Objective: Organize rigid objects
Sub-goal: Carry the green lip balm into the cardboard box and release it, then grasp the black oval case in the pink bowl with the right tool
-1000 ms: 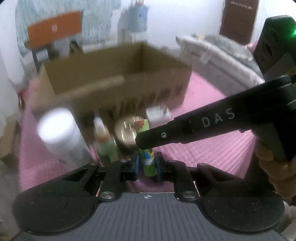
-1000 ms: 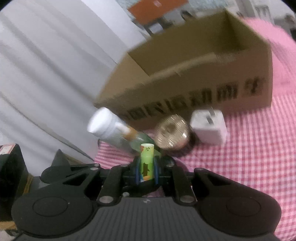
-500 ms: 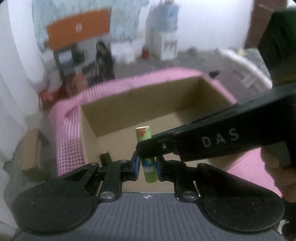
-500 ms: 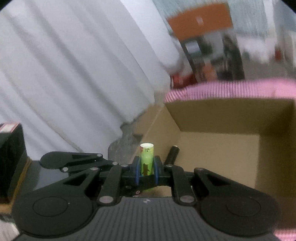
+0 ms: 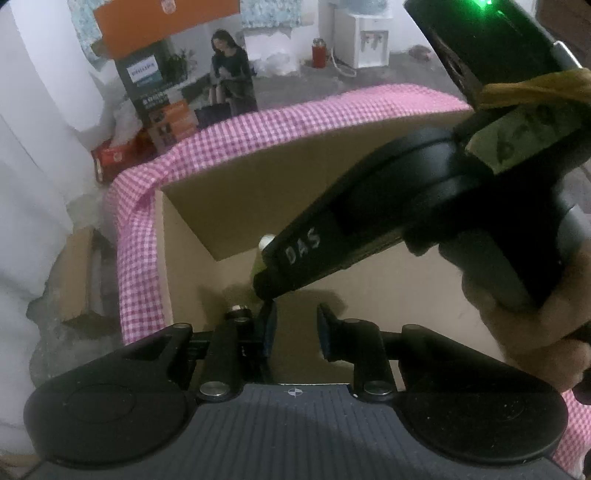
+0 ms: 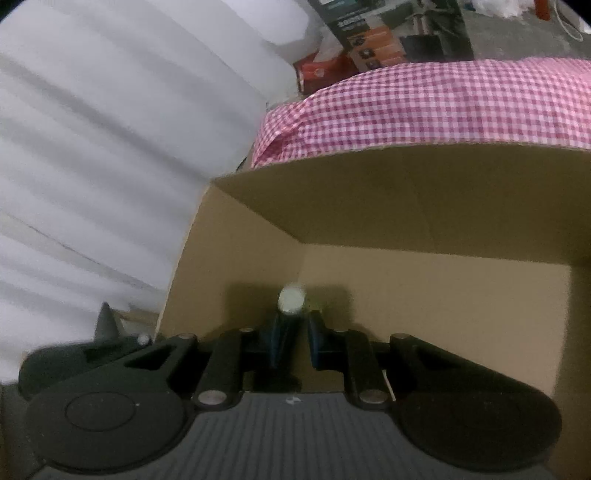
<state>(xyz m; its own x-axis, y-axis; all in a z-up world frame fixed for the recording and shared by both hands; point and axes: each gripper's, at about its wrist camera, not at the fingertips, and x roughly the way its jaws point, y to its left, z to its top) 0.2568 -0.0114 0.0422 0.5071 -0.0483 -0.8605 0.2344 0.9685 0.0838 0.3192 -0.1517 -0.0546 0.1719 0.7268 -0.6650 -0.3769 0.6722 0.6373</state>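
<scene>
Both grippers hang over the open cardboard box (image 5: 258, 206) (image 6: 406, 199), which stands on a pink checked cloth (image 5: 136, 236). My left gripper (image 5: 295, 325) is opening, and only the box floor shows between its blue pads. The right gripper's fingers (image 5: 295, 254) cross the left wrist view, and a green tube with a white cap (image 5: 265, 246) peeks out behind their tip. In the right wrist view that tube (image 6: 291, 300) stands blurred between the pads of my right gripper (image 6: 293, 325), whose jaws are starting to open. A dark stick with a metal tip (image 5: 238, 308) lies in the box by my left finger.
A person's hand (image 5: 517, 325) grips the right gripper's handle. White curtains (image 6: 110, 147) hang close on the left. Past the table's far edge, printed cartons (image 5: 177, 85), a red container (image 5: 318, 55) and a water dispenser (image 5: 369, 33) stand on the grey floor.
Both grippers moved from in front of the box to above its open top. The left jaws parted, and the printed green tube they held is gone from view. The right tube's cap now faces the camera.
</scene>
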